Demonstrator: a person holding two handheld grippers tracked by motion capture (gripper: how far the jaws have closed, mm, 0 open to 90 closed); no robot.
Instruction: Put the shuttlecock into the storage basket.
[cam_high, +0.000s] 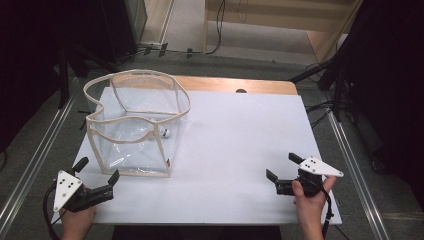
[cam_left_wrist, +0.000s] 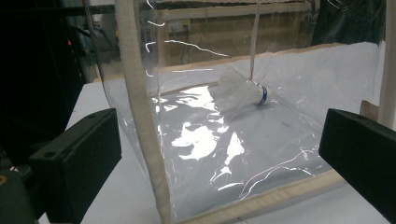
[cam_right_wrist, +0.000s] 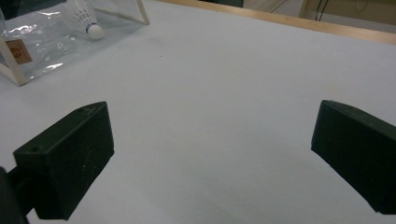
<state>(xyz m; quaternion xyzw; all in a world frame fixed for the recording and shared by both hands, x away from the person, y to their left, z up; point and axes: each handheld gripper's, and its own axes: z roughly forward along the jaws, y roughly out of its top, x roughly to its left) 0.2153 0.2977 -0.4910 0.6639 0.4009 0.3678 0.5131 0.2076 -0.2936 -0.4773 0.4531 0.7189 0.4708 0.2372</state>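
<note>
We see a bag (cam_high: 135, 122) of clear, glossy plastic film — creased and throwing bright glints — edged with matt, cloth-like beige binding. Inside it a shuttlecock (cam_left_wrist: 243, 91) has a white feathery skirt and a smooth, rounded white tip. The table (cam_high: 240, 145) top looks matt white and smooth, with a wooden strip at its far edge. The gripper jaws are matt black plastic — slightly scuffed.

The high view looked down over the whole surface (cam_high: 240, 130), while each tool's camera sat low, both facing the clear bag (cam_high: 132, 125) and its shuttlecock (cam_left_wrist: 243, 91).
</note>
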